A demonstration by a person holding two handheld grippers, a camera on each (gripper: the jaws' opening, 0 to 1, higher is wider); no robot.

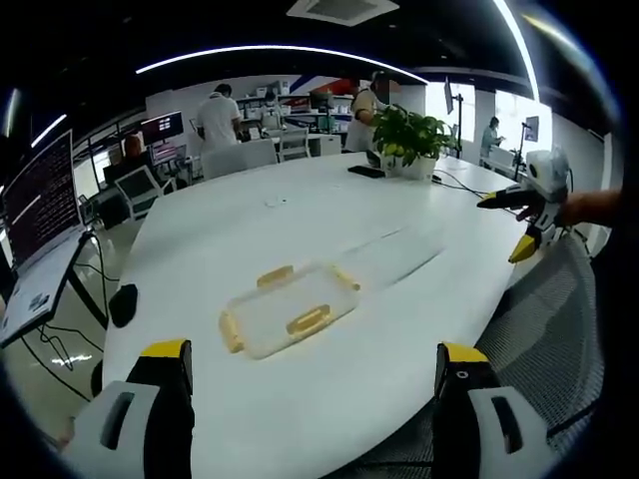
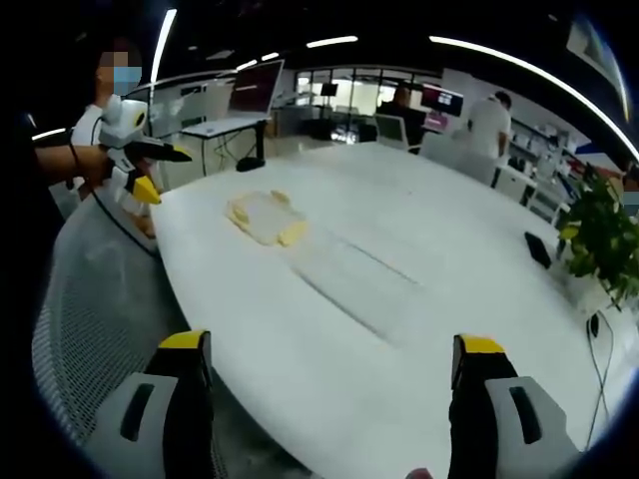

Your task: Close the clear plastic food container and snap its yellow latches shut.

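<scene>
A clear lid with yellow latches (image 1: 285,311) lies flat on the white oval table (image 1: 250,230), ahead of my left gripper (image 1: 313,357). That gripper hangs open over the table's near edge, holding nothing. Just beyond the lid sits the clear plastic container (image 1: 399,249), apart from it. In the right gripper view the lid (image 2: 264,218) is far left and the container (image 2: 354,274) lies mid-table. My right gripper (image 2: 332,349) stands open and empty at the table's rim. Each gripper shows in the other's view, held off the table: the right (image 1: 504,225) and the left (image 2: 160,172).
A potted plant (image 1: 409,140) and a black phone (image 1: 366,172) stand at the table's far end. A grey mesh chair (image 1: 549,329) sits by the near edge. A laptop (image 1: 45,200) is on a side stand. People work at desks behind.
</scene>
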